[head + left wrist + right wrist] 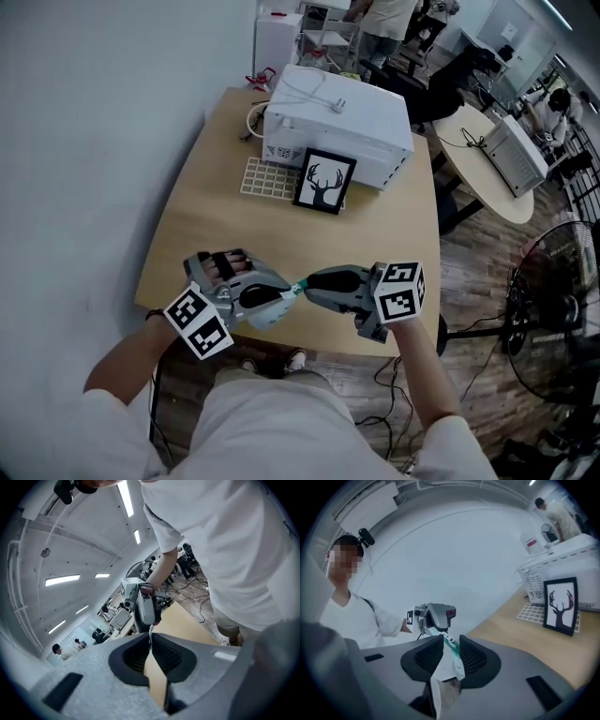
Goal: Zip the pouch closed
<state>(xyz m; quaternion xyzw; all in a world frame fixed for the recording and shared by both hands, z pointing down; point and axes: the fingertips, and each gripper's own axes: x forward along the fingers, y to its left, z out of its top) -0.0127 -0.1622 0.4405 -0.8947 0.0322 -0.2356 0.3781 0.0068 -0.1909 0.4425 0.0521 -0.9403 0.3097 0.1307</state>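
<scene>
Head view: your left claw [282, 298] and right claw [310, 282] meet tip to tip at the lower middle of the frame, above the table's [225, 220] near edge, with the pouch [277, 317] between them. Left gripper view: the jaws are pinched tight on a thin edge of the pouch [150, 633], centre frame. Right gripper view: the jaws stand narrowly apart, pressing the white pouch [446, 670] and its green zip [453, 645].

We find the near half of the surface [216, 234] bare, free to cross. Farther back a white box [347, 122], a picture [324, 182] and a grid [267, 178] block it; a wall [84, 141] closes the left. Above the near edge the left gripper [284, 298] and right gripper [307, 283] meet on the pouch [270, 317].
</scene>
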